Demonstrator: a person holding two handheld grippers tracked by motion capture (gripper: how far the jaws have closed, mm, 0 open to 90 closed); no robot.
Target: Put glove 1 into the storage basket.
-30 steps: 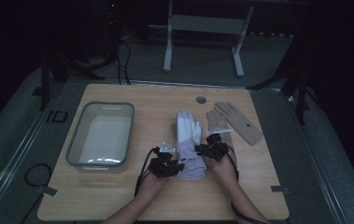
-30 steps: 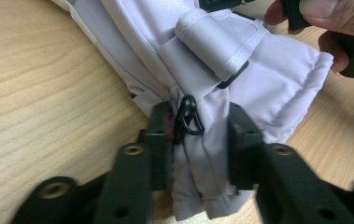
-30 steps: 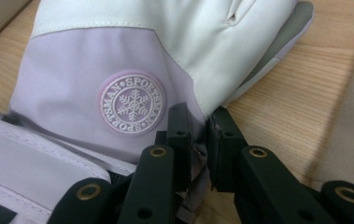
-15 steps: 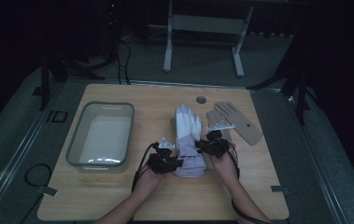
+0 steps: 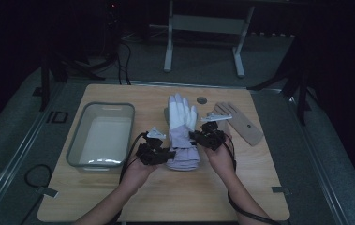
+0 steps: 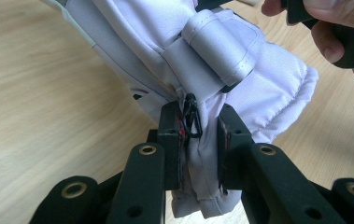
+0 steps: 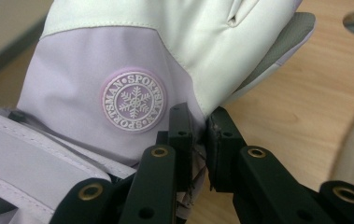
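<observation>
Light wooden tabletop (image 5: 119,197) carries everything. On its left part sits a grey rectangular plastic tub (image 5: 101,135), open side up, well apart from the gloves. Near the middle, a white-and-lilac padded ski glove (image 5: 182,133) lies w/ fingers pointing away from the person and cuff toward them; its cuff end is raised off the wood between the two grippers. To its right, just beside the right hand, lies a tan flat glove (image 5: 240,123), fingers also pointing away. A small dark round disc (image 5: 202,100) sits on the table beyond the ski glove's fingertips, near but apart.

Left gripper (image 5: 155,153) is at the glove's left cuff edge. In the left gripper view its jaws are pinched together on a fold of lilac cuff fabric (image 6: 198,158), next to a small black clip (image 6: 191,119) and below the grey wrist strap (image 6: 219,51) (jaws have just been closing in, fabric between them).

Right gripper (image 5: 209,137) is at the glove's right side. In the right gripper view its jaws are pressed on the glove's edge seam (image 7: 201,140), beside a round lilac snowflake badge (image 7: 134,100) reading SPORTSMAN.
</observation>
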